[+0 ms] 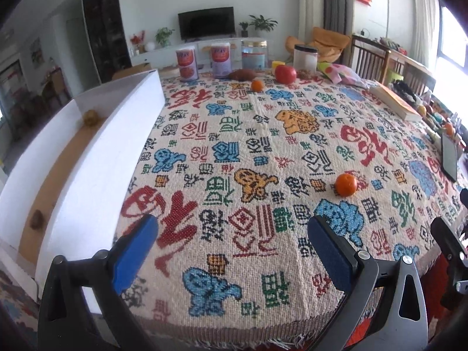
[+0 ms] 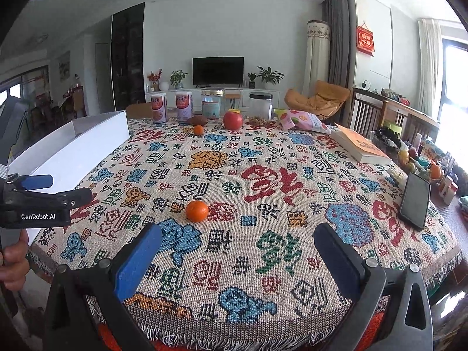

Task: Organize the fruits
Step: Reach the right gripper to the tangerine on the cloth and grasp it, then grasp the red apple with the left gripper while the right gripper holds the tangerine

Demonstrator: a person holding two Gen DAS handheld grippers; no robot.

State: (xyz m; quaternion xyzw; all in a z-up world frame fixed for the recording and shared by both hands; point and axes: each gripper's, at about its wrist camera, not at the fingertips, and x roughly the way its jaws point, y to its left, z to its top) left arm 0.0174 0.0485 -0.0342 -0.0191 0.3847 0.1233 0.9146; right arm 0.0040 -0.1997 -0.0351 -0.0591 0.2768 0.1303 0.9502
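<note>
Left gripper (image 1: 232, 244) and right gripper (image 2: 238, 248) hover level above the tabletop (image 2: 263, 175) edge. Both are spread wide, empty. Nearest tangerine (image 2: 196, 211) lies ahead.

White-walled living room lit by daylight from a window (image 2: 454, 87) at right. A dark television (image 2: 218, 70) stands on a low white cabinet (image 2: 234, 92), flanked by potted plants (image 2: 269, 75). An orange lounge chair (image 2: 318, 98) sits beside grey curtains (image 2: 339, 38); a red wall hanging (image 2: 365, 40) hangs nearby.
</note>
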